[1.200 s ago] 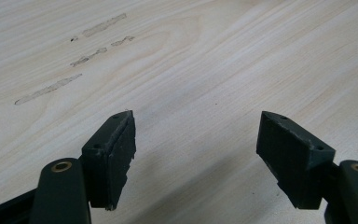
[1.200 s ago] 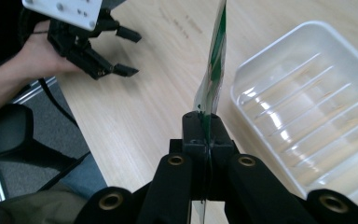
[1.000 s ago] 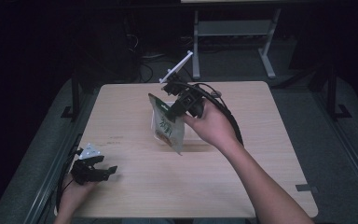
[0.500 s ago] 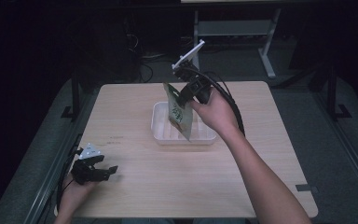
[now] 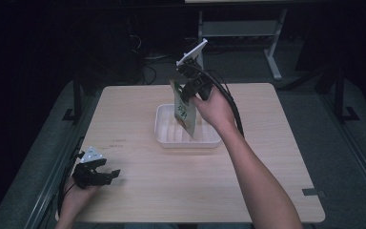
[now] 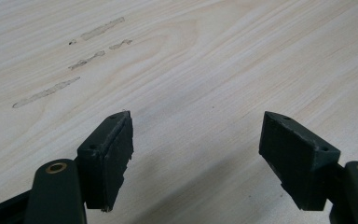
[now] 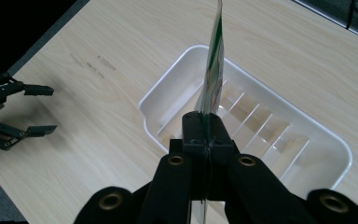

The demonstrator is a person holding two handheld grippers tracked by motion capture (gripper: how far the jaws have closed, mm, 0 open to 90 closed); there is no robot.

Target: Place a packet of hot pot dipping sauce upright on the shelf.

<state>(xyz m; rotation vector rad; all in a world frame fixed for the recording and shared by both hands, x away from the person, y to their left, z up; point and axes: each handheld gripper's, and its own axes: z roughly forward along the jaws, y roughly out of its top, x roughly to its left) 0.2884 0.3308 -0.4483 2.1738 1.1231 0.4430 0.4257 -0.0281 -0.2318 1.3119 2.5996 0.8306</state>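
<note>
A flat green and white printed pouch (image 5: 185, 112) hangs edge-down above a white ribbed tray (image 5: 162, 132) near the table's middle. My right gripper (image 5: 187, 93) is shut on the pouch's upper edge, raised above the tray's far side. In the right gripper view the pouch (image 7: 214, 70) stands on edge over the white ribbed tray (image 7: 168, 95), pinched between the jaws (image 7: 204, 133). My left gripper (image 5: 108, 174) rests at the table's front left, open, with nothing in it. In the left gripper view its jaws (image 6: 196, 149) stand wide apart over bare wood.
The light wood table (image 5: 138, 191) has faint scuff marks (image 6: 70, 65) near the left gripper. A metal stand (image 5: 267, 33) sits on the dark floor behind the table. A cable (image 5: 236, 112) trails from the right gripper along the forearm.
The right gripper has carried the pouch up and toward the far side, uncovering the tray and bringing the pouch over it. The left gripper has stayed put.
</note>
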